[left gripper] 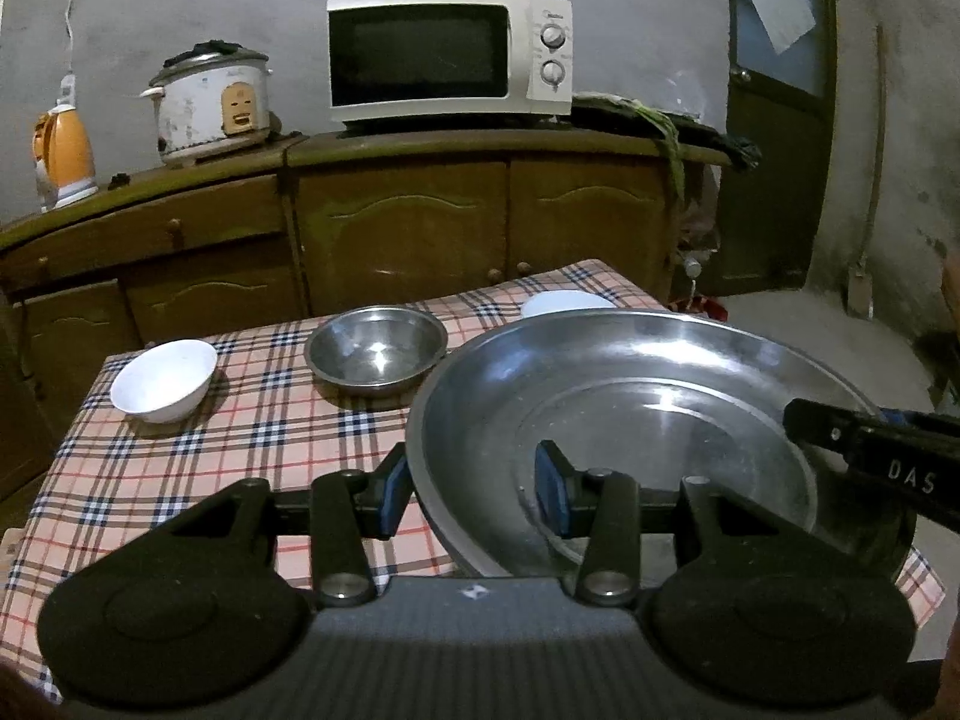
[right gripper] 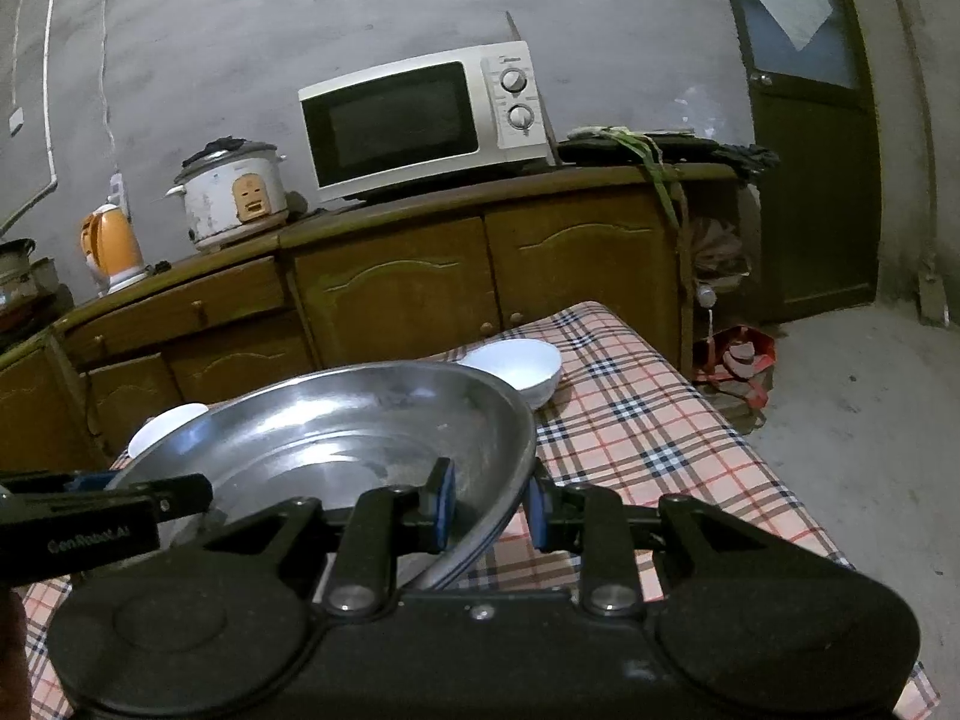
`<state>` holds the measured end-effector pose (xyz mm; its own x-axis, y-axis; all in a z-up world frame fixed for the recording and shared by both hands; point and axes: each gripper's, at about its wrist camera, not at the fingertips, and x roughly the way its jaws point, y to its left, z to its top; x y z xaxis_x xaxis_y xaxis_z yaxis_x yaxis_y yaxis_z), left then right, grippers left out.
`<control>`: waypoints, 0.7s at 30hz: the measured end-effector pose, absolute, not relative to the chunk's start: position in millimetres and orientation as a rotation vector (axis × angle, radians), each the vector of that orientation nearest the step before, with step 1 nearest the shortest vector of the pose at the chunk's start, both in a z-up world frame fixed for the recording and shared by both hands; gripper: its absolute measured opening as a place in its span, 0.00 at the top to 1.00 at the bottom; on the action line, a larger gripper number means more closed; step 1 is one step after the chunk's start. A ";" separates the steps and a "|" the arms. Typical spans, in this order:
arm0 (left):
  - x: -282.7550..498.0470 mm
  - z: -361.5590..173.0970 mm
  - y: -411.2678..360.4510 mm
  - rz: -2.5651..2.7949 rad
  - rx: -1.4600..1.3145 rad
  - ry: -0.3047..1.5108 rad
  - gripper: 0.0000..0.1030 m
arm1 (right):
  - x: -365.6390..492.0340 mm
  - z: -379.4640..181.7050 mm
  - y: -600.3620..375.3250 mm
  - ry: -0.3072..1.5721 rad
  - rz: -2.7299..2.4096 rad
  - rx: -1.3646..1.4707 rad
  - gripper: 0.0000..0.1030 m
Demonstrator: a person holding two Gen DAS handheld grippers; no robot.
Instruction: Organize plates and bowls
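Grey concrete walls and a long wooden cabinet (left gripper: 408,222) back a small table covered by a plaid cloth (left gripper: 240,438). Low over that cloth, both grippers clamp one large steel basin (left gripper: 630,420), each from its own side. The left gripper (left gripper: 474,495) straddles the basin's left rim, one blue pad outside the wall and the other inside on the sloping metal, its jaws narrowed onto the rim. The right gripper (right gripper: 489,507) does the same on the opposite rim, its inner pad on the basin's slope and its outer pad under the edge, jaws likewise narrowed and gripping. Both tools point forward and somewhat downward, and each shows in the other's camera as a dark bar reaching in from the side. The basin is tilted slightly and appears to sit above the cloth, though its underside is hidden.

Beyond the basin, a smaller steel bowl (left gripper: 377,354) stands mid-table. A white bowl (left gripper: 163,381) sits near the table's left edge, and another white bowl (right gripper: 516,369) sits near the far right corner, partly hidden behind the basin's rim. On the cabinet top stand a white microwave (left gripper: 450,57), a worn rice cooker (left gripper: 210,102) and an orange kettle (left gripper: 66,156). A dark door (right gripper: 810,138) closes the right side.
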<state>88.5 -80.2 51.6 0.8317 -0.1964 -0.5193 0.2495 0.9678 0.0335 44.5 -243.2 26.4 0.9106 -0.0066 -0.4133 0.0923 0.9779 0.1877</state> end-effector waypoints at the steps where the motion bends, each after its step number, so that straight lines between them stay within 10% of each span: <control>1: 88.0 52.0 -78.6 -0.233 0.100 0.538 0.57 | 44.5 26.8 -241.5 0.424 -0.048 0.204 0.69; 21: 83.5 53.3 -47.3 -0.174 0.071 0.543 0.57 | 51.0 26.9 -206.1 0.440 0.009 0.175 0.69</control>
<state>83.5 -47.3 53.3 0.8418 -0.1457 -0.5197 0.1832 0.9828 0.0212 51.0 -206.1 26.9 0.9049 0.0465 -0.4231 0.0291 0.9849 0.1705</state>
